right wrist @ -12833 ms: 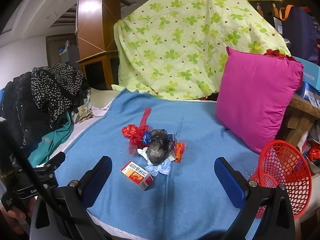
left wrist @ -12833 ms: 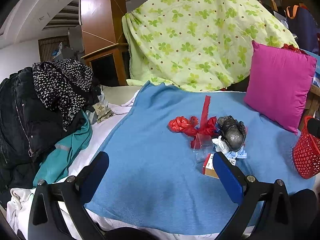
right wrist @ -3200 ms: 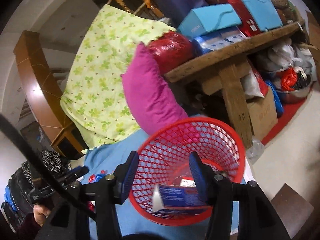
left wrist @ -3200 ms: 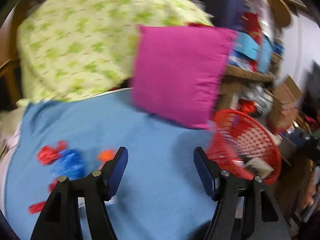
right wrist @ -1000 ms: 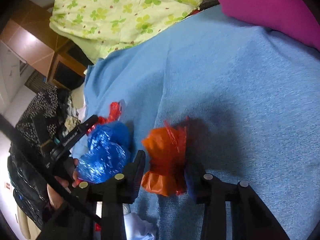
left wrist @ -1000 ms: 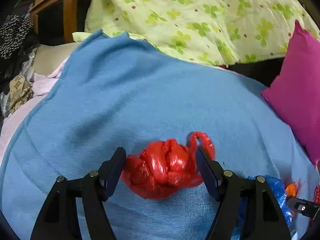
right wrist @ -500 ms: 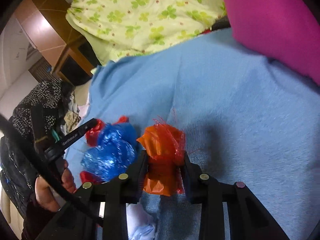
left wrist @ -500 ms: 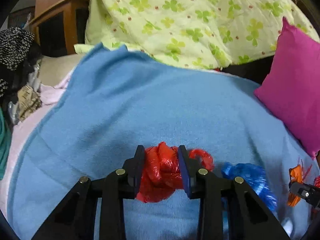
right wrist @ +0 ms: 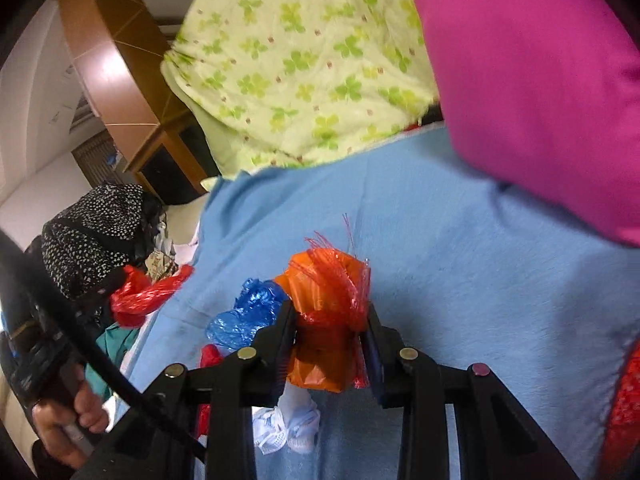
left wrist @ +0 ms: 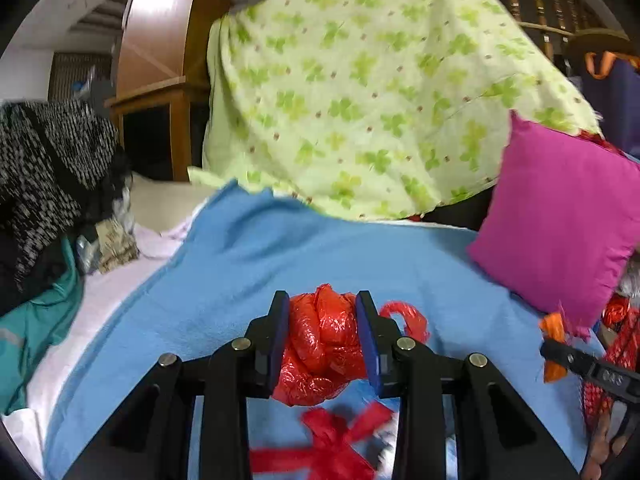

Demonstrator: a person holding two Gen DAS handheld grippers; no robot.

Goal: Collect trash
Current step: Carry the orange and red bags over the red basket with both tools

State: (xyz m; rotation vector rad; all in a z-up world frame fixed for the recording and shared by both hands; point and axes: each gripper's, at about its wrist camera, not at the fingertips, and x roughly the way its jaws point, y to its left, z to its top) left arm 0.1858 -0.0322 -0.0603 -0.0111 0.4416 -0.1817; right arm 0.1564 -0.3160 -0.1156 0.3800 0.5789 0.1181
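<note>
My left gripper [left wrist: 322, 332] is shut on a crumpled red plastic bag [left wrist: 320, 344] and holds it above the blue blanket [left wrist: 248, 264]. My right gripper [right wrist: 330, 328] is shut on an orange plastic bag [right wrist: 324, 304], also lifted off the blanket [right wrist: 460, 280]. A blue plastic bag [right wrist: 244, 316] and white paper scraps [right wrist: 288, 428] lie on the blanket below the right gripper. A red ribbon scrap [left wrist: 320, 440] lies under the left gripper. The red bag shows in the right wrist view [right wrist: 140, 296], the orange bag in the left wrist view [left wrist: 554, 344].
A magenta pillow [left wrist: 560, 232] leans at the right. A green clover quilt [left wrist: 360, 100] hangs behind. Dark clothes [left wrist: 44, 184] pile at the left. The red mesh basket [left wrist: 616, 360] stands at the right edge, also in the right wrist view [right wrist: 624, 400].
Both grippers have closed on their bags and lifted them off the blanket. The views have tilted up, and the right gripper has shifted toward the pillow side.
</note>
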